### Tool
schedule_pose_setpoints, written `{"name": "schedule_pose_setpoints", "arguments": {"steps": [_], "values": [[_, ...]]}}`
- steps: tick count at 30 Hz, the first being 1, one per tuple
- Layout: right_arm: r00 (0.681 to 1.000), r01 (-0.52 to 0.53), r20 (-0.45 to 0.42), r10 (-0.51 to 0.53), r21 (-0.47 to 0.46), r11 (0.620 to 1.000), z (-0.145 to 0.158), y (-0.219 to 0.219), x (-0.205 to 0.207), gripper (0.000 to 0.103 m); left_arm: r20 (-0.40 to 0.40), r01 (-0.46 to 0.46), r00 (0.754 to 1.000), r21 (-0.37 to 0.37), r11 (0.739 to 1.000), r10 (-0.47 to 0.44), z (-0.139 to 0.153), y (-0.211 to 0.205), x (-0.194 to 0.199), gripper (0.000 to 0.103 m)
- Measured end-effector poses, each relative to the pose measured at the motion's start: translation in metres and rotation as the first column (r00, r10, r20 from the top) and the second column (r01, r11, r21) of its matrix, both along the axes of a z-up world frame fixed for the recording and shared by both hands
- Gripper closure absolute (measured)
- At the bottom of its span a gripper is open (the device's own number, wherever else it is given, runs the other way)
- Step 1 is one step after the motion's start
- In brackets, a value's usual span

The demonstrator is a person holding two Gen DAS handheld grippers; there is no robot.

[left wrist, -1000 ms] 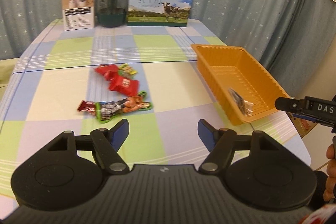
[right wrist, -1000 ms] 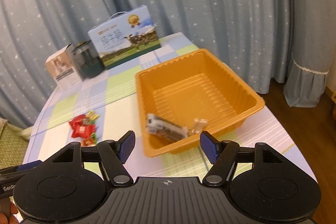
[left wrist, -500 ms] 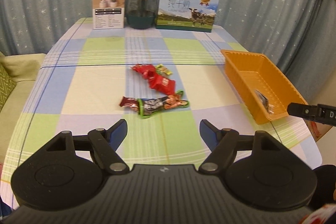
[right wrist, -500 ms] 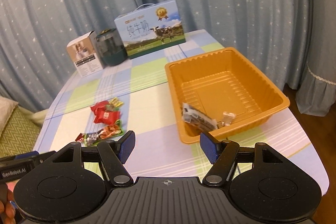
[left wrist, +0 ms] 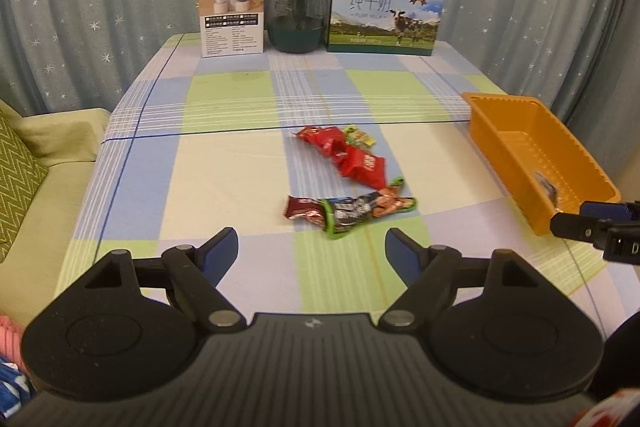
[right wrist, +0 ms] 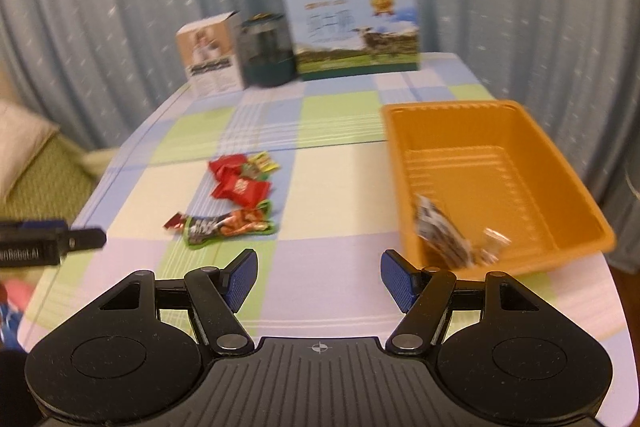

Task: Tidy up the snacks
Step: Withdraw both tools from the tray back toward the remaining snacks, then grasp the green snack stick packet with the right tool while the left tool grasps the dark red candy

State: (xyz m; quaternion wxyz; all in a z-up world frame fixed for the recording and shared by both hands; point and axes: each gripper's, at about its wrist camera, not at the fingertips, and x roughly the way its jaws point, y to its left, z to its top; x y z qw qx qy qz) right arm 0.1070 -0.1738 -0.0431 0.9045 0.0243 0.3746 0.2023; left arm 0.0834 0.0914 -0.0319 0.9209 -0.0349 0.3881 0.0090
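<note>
Several snack packets lie mid-table: red packets [left wrist: 352, 157] [right wrist: 238, 183], a small yellow-green packet [left wrist: 360, 135], a brown bar [left wrist: 302, 207] and a green-edged packet [left wrist: 360, 209] [right wrist: 230, 225]. An orange tray [left wrist: 508, 131] [right wrist: 560, 167] sits at the right edge with a dark packet [right wrist: 440, 239] [left wrist: 546, 185] inside. My left gripper [left wrist: 312, 253] is open and empty, above the near table short of the snacks. My right gripper [right wrist: 318, 277] is open and empty, near the front edge left of the tray.
At the table's far end stand a white box [left wrist: 232, 11], a dark glass jar [left wrist: 296, 15] and a milk carton box [left wrist: 384, 13]. A sofa with a green cushion [left wrist: 20, 163] lies left of the table. Starred curtains hang behind.
Both grippers have pulled back and swung left, away from the tray. More of the table and the snack pile now shows in both views. Both stay open.
</note>
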Motion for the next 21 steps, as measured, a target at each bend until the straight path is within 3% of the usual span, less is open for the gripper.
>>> {"name": "schedule_pose_setpoints", "arguments": {"steps": [10, 21], "values": [[0.977, -0.207, 0.016, 0.211, -0.122, 0.971, -0.032, 0.049, 0.041, 0.035, -0.036, 0.025, 0.999, 0.023, 0.999, -0.024, -0.017, 0.021, 0.033, 0.023], [0.896, -0.422, 0.023, 0.444, -0.263, 0.867, -0.078, 0.1, 0.077, 0.035, -0.096, 0.076, 0.993, 0.052, 0.996, -0.07, -0.045, 0.03, 0.064, 0.023]]}}
